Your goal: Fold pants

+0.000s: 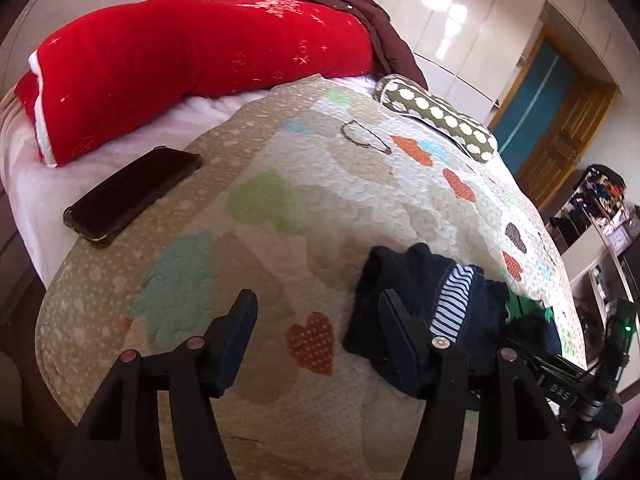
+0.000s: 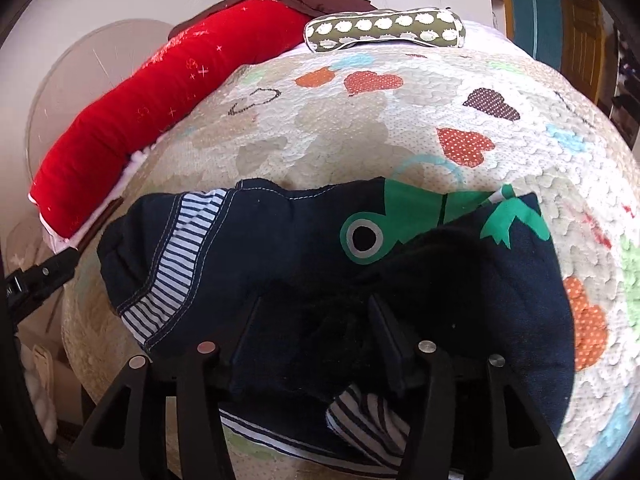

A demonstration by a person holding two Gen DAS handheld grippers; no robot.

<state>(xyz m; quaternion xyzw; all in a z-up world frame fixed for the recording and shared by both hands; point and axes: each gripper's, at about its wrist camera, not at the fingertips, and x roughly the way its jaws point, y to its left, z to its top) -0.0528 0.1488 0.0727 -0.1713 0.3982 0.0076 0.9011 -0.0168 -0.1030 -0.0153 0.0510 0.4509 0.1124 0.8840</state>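
Note:
Small navy pants (image 2: 280, 248) with striped trim and a green frog print lie bunched on the quilted bed cover (image 2: 360, 128). My right gripper (image 2: 316, 312) is open with its jaws around a dark fold of the pants near the front edge. In the left wrist view the pants (image 1: 424, 304) lie at the right. My left gripper (image 1: 316, 316) is open and empty over the quilt, its right finger (image 1: 400, 328) against the pants' left edge. The right gripper's body (image 1: 576, 392) shows at the lower right there.
A black phone (image 1: 132, 196) lies on the bed to the left. A long red pillow (image 1: 192, 64), a brown cloth (image 1: 380, 28) and a dotted green bolster (image 1: 436, 116) lie at the far side. The bed edge drops off left; shelves (image 1: 600, 216) stand right.

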